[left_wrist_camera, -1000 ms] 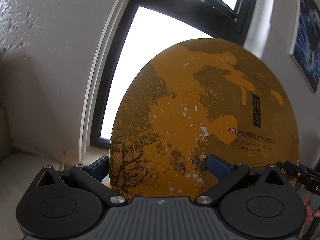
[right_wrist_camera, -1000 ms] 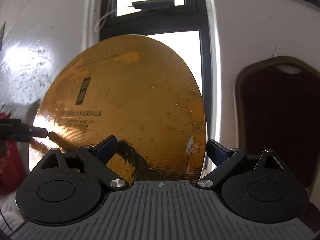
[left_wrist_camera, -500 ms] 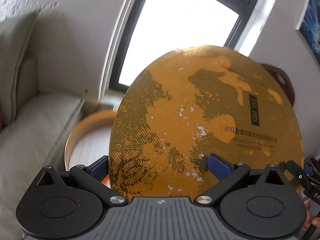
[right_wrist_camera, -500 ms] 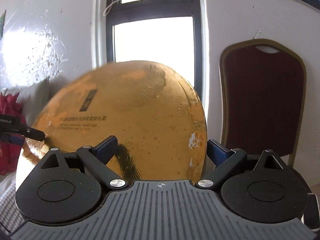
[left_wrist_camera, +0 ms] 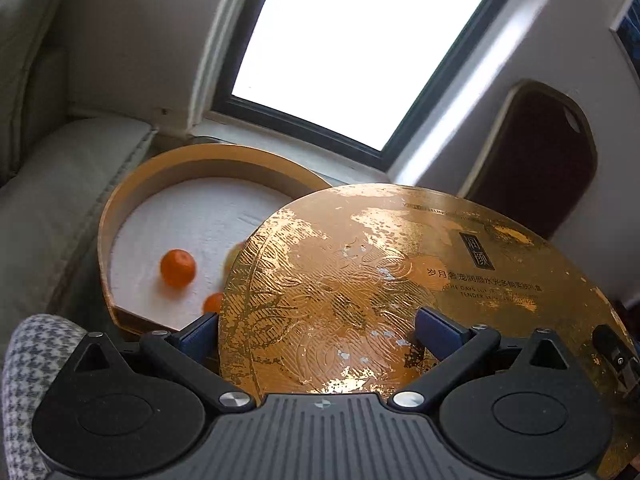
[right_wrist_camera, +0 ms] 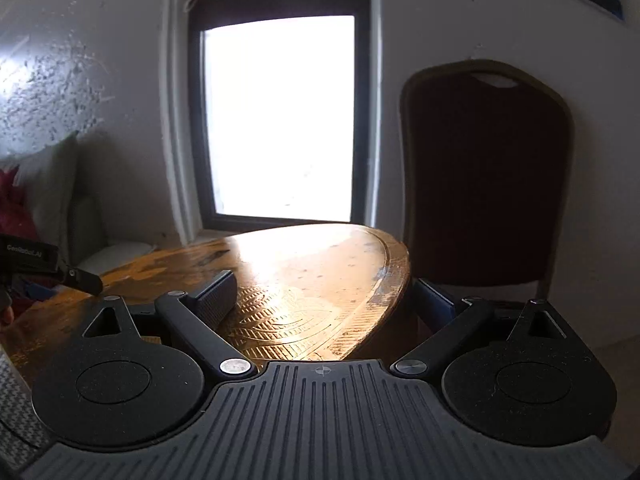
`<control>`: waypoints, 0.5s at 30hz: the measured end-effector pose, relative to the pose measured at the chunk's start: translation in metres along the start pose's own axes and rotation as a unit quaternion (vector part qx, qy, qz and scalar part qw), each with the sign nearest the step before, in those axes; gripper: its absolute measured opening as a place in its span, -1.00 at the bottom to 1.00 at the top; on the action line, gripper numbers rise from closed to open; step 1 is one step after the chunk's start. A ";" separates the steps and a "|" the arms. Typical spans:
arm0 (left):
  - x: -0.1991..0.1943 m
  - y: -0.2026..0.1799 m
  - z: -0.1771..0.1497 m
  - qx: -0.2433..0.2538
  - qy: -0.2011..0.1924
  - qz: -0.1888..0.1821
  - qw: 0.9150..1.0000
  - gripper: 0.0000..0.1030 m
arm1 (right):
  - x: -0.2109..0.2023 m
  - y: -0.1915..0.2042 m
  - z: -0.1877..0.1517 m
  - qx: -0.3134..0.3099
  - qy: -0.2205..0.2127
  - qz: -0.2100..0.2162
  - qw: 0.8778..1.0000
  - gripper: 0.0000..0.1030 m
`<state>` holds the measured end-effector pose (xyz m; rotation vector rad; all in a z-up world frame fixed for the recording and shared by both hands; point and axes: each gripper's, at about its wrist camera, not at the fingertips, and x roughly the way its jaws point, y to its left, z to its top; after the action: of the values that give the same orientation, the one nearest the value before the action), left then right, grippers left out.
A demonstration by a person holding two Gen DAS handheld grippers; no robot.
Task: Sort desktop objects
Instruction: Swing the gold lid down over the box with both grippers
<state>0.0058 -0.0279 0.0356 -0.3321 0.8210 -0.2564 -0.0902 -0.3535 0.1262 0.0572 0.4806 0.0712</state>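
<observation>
The gold lid [left_wrist_camera: 400,280] is hanging nearly flat, tilted a little, over the near right part of the round box base [left_wrist_camera: 132,200], which is sitting open toward the far left of the bench beside the sofa cushion [left_wrist_camera: 60,184]. Inside the base, on its white lining, one orange fruit [left_wrist_camera: 178,268] is lying in full view and two more are peeking out from under the lid's edge. So the fruit appears to be already sorted into the box, and what is left, as I judge it, is lining the lid up over the base and lowering it to close.

The left gripper [left_wrist_camera: 316,330] is holding the lid's near edge, its blue pads set apart with the lid's edge between them; whether they are pressing on it I cannot tell for sure. The right gripper [right_wrist_camera: 324,300] is taking the lid's [right_wrist_camera: 320,276] other side the same way, its jaws apart around the rim, with a dark red chair [right_wrist_camera: 484,176] standing behind.
</observation>
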 end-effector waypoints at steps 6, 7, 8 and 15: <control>0.015 -0.021 0.001 0.027 -0.004 -0.021 0.999 0.97 | -0.015 -0.017 0.001 0.014 -0.004 -0.034 0.999 0.86; 0.014 -0.027 0.001 0.031 -0.003 -0.025 0.999 0.97 | -0.017 -0.020 0.001 0.016 -0.005 -0.039 0.999 0.86; 0.014 -0.033 0.000 0.035 -0.003 -0.029 0.999 0.97 | -0.020 -0.023 0.001 0.018 -0.006 -0.045 0.999 0.86; 0.026 -0.065 -0.004 0.063 0.011 -0.049 0.997 0.97 | -0.036 -0.046 -0.010 0.039 -0.002 -0.078 0.996 0.86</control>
<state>0.0137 -0.0973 0.0402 -0.2525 0.8080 -0.4023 -0.1241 -0.4018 0.1306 0.0967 0.4828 -0.1012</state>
